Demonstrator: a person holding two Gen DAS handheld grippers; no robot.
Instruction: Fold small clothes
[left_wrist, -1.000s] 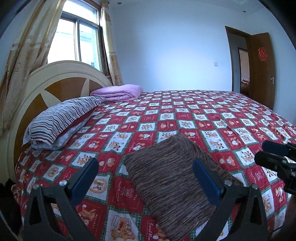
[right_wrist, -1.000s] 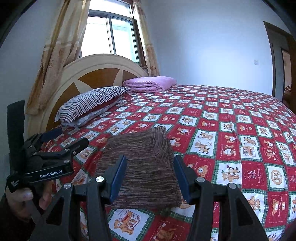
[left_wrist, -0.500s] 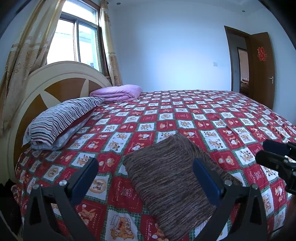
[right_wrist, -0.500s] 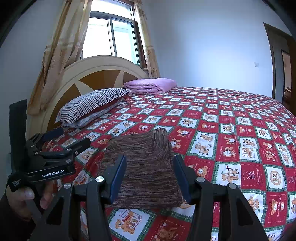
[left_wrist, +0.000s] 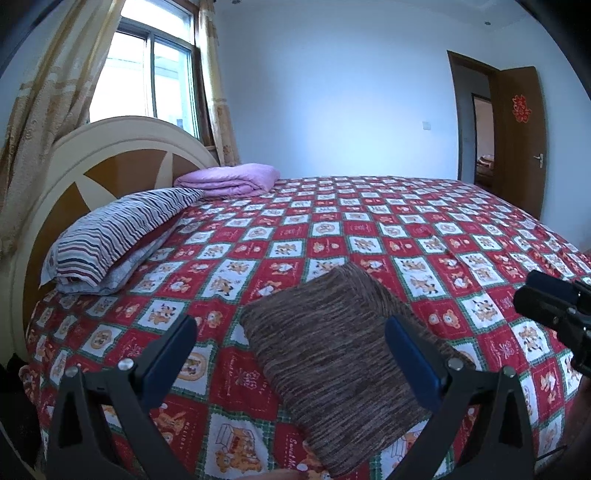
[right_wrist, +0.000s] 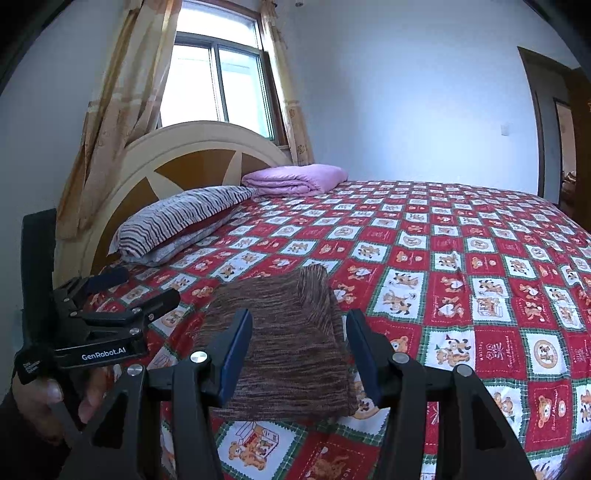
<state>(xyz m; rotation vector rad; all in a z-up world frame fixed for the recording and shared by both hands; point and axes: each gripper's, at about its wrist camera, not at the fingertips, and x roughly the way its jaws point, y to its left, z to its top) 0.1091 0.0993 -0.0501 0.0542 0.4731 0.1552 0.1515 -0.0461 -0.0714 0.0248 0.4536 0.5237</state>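
A folded brown striped knit garment (left_wrist: 340, 339) lies flat on the red patterned bedspread (left_wrist: 369, 229) near the bed's front edge. It also shows in the right wrist view (right_wrist: 284, 347). My left gripper (left_wrist: 291, 354) is open and empty, held above the garment's near left part. My right gripper (right_wrist: 299, 347) is open and empty, held just above the garment's near edge. The left gripper's body shows at the left of the right wrist view (right_wrist: 99, 332). The right gripper's body shows at the right edge of the left wrist view (left_wrist: 557, 310).
A striped pillow (left_wrist: 118, 236) and a folded purple blanket (left_wrist: 229, 181) lie by the curved headboard (left_wrist: 110, 162) at the left. A curtained window (left_wrist: 147, 81) is behind it. An open brown door (left_wrist: 517, 140) stands at the right.
Both grippers have lifted and tilted up slightly, so the views rise a little. The garment has not moved.
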